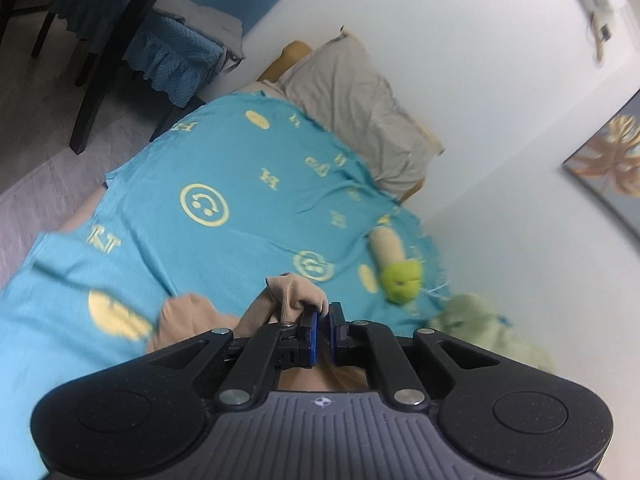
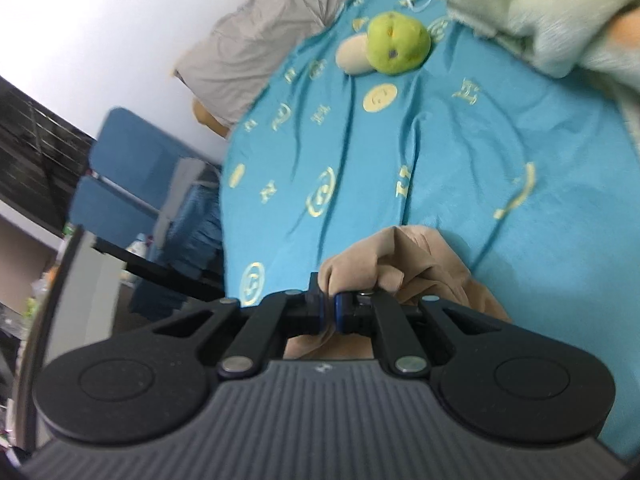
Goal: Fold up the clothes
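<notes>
Both grippers are clamped on the same tan garment [image 1: 280, 300]: left gripper [image 1: 323, 312] has its blue pads nearly together with a bunch of the cloth pinched at the tips, and right gripper [image 2: 329, 300] is pinched tight on another bunched edge, cloth also seen under its jaws. Both views are motion-blurred.

Biggest thing in the scene is the bed, covered by a turquoise sheet [image 1: 248, 168] with yellow smiley and letter prints, wrinkled. A grey pillow [image 1: 360, 108] lies at the far end against the white wall [image 1: 460, 60]. A pale green plush blanket or toy [image 2: 560, 12] sits at the bed's edge; cannot tell which. A blue-covered chair [image 1: 176, 52] with dark legs stands beside the bed on the floor. A small plush toy with a green head and beige body [image 1: 396, 264] lies on the sheet, well apart from the garment. A framed leaf picture [image 1: 608, 156] hangs on the wall.

The garment is crumpled, low over the near part of the sheet, gathered in front of both grippers, not spread flat. Type of garment is unclear.

Progress, as a judgement: early. Two grip points look secured, but no flat layout, no crease and no folded stack are visible. Left to do: spread it on the sheet, fold it, set it down.
</notes>
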Action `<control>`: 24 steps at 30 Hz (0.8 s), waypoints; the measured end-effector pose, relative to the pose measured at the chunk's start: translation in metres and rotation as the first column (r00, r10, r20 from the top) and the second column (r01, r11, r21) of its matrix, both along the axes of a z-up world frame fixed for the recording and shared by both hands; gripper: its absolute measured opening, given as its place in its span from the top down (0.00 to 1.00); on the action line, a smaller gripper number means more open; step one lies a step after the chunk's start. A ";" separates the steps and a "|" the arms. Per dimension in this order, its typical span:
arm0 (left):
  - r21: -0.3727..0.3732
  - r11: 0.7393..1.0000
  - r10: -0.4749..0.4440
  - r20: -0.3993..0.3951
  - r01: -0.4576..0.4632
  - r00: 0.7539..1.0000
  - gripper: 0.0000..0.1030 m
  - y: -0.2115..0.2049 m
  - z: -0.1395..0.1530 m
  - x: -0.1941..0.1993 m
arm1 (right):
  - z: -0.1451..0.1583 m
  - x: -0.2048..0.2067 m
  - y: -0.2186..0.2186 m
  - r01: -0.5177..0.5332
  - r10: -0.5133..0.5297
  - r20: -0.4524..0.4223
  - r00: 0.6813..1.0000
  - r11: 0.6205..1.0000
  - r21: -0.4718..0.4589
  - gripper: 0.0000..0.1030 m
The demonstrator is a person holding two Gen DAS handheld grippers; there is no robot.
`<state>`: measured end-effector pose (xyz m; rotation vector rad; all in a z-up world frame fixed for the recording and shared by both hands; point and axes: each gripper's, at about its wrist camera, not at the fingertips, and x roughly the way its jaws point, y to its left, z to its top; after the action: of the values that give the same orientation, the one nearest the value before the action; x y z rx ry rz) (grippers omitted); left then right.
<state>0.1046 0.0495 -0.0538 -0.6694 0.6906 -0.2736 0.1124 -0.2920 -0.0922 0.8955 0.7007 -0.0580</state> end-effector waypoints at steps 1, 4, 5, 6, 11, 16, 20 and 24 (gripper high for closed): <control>0.020 1.000 -0.008 0.001 0.008 1.000 0.93 0.000 -0.012 0.011 | -0.011 0.011 -0.001 -0.010 0.010 -0.012 1.000 1.000 0.003 0.92; 0.056 0.998 -0.019 -0.016 0.020 1.000 0.93 0.000 -0.046 0.035 | -0.045 0.035 -0.004 -0.030 0.032 -0.065 0.997 0.999 0.036 0.92; 0.065 0.998 -0.021 -0.020 0.022 1.000 0.93 -0.001 -0.054 0.040 | -0.051 0.039 -0.002 -0.035 0.036 -0.082 0.996 0.999 0.019 0.92; 0.079 0.997 -0.023 -0.026 0.025 0.999 0.93 -0.002 -0.060 0.046 | -0.055 0.043 0.000 -0.041 0.041 -0.098 0.994 0.999 0.000 0.92; 0.140 0.987 -0.072 -0.006 0.072 0.997 0.92 -0.008 -0.063 0.061 | -0.056 0.055 0.012 -0.073 0.061 -0.120 0.991 0.992 -0.103 0.90; 0.240 0.965 -0.115 0.023 0.106 0.993 0.61 -0.020 -0.059 0.053 | -0.056 0.053 0.012 -0.079 0.066 -0.136 0.989 0.992 -0.097 0.85; 0.330 0.937 -0.151 0.096 0.112 0.984 0.27 -0.035 -0.042 0.038 | -0.040 0.050 0.021 -0.171 0.165 -0.055 0.985 0.979 -0.111 0.29; 0.406 0.907 -0.164 0.108 0.107 0.981 0.18 -0.043 -0.038 0.028 | -0.018 0.042 0.038 -0.220 0.228 0.009 0.974 0.949 -0.225 0.18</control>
<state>0.1326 0.0066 -0.0920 -0.2080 0.6342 -0.2943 0.1540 -0.2545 -0.1103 0.5961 0.7440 0.0803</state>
